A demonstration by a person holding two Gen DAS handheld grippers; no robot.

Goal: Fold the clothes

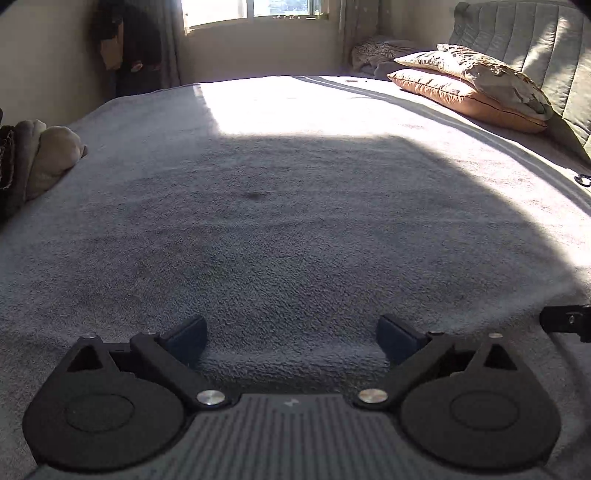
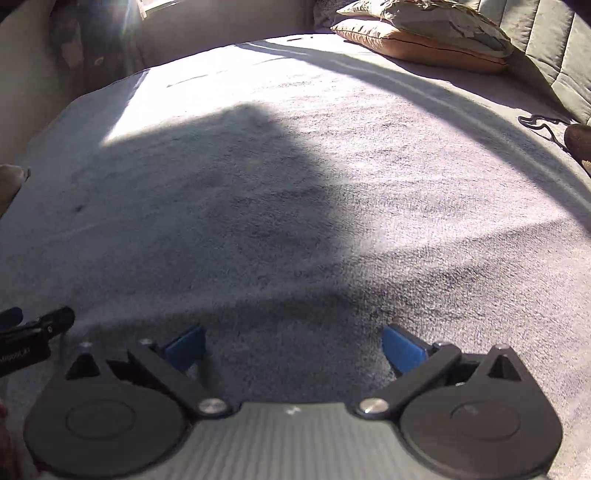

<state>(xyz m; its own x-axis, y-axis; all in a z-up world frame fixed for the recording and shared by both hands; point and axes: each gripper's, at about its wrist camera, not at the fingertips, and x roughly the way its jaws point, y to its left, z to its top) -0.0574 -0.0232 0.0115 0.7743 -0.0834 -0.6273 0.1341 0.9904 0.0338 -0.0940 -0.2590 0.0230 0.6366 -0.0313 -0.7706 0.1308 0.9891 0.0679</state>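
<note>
A grey fleecy blanket point(image 1: 258, 229) lies spread flat over the bed and fills both views. My left gripper point(image 1: 291, 336) hangs low over its near part, open wide, with only blanket showing between the dark pads. My right gripper point(image 2: 293, 343) is also open over the blanket point(image 2: 295, 206), its blue pads point(image 2: 400, 350) far apart and holding nothing. Each gripper shows at the edge of the other's view: the right one point(image 1: 565, 325) at the right, the left one point(image 2: 33, 332) at the left. A pile of folded clothes point(image 1: 40, 158) sits at the bed's left edge.
Two stacked pillows point(image 1: 476, 88) lie at the far right against a padded headboard point(image 1: 535, 48). A black cord point(image 2: 543, 123) and a brown object point(image 2: 580, 138) rest near the right edge. A window point(image 1: 255, 11) and wall stand beyond the bed; sunlight brightens the far half.
</note>
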